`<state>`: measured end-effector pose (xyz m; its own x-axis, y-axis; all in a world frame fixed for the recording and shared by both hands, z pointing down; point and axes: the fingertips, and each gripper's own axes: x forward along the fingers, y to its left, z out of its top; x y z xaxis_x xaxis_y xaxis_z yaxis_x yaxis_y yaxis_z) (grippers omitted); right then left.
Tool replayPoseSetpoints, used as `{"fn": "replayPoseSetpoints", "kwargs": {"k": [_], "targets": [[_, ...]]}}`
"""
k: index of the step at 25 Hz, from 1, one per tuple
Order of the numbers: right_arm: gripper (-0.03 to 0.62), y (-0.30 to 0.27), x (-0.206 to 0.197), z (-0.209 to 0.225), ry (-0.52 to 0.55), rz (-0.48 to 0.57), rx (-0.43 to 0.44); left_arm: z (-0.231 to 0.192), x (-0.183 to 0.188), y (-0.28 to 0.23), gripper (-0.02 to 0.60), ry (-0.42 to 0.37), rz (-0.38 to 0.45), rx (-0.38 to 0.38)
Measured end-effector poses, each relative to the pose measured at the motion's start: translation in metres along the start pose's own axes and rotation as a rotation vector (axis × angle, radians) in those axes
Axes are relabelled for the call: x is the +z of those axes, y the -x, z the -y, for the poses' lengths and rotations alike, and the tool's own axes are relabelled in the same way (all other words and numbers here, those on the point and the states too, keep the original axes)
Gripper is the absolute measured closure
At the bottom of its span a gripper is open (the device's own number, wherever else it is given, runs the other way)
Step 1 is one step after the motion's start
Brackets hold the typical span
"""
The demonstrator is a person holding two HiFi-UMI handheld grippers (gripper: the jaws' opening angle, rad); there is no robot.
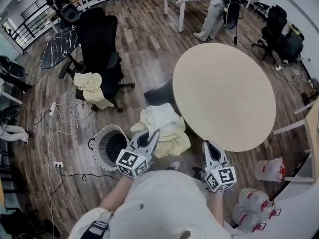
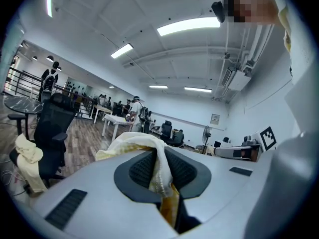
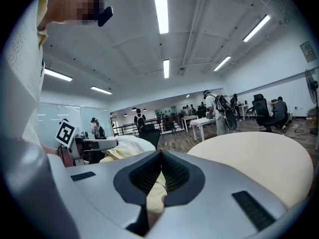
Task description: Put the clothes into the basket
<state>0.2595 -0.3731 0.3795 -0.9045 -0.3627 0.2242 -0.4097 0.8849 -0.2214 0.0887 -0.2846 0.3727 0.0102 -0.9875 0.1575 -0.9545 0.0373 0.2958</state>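
**Holding one garment, nothing in the basket yet**

Left tool [image 1: 153, 133] is clamped on a fold of the pale yellow garment [image 1: 162, 123]. Right tool [image 1: 207, 146] is closed too, with the same cloth showing between its jaws. The garment hangs just beside the round counter [image 1: 224, 93], to the right of the basket [image 1: 97, 136] on the floor and not over it. The basket looks empty. A second garment [image 1: 90, 86] lies on the black chair [image 1: 99, 39], well apart.
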Motion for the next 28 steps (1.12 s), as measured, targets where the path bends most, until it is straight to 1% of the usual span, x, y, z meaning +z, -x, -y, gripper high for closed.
{"fn": "replayPoseSetpoints", "kwargs": {"k": [10, 15, 20, 28], "targets": [[0.586, -0.042, -0.008, -0.091, 0.019, -0.028, 0.066, -0.063, 0.015, 0.078, 0.522, 0.004, 0.034, 0.060], [0.586, -0.054, -0.016, -0.144, 0.029, -0.039, 0.112, -0.086, 0.017, 0.124, 0.522, 0.012, 0.051, 0.086], [0.586, -0.067, -0.018, -0.184, 0.038, -0.051, 0.152, -0.105, 0.021, 0.162, 0.522, 0.009, 0.063, 0.115], [0.586, -0.093, -0.025, -0.255, 0.068, -0.060, 0.221, -0.145, 0.024, 0.234, 0.522, 0.024, 0.092, 0.172]]}}
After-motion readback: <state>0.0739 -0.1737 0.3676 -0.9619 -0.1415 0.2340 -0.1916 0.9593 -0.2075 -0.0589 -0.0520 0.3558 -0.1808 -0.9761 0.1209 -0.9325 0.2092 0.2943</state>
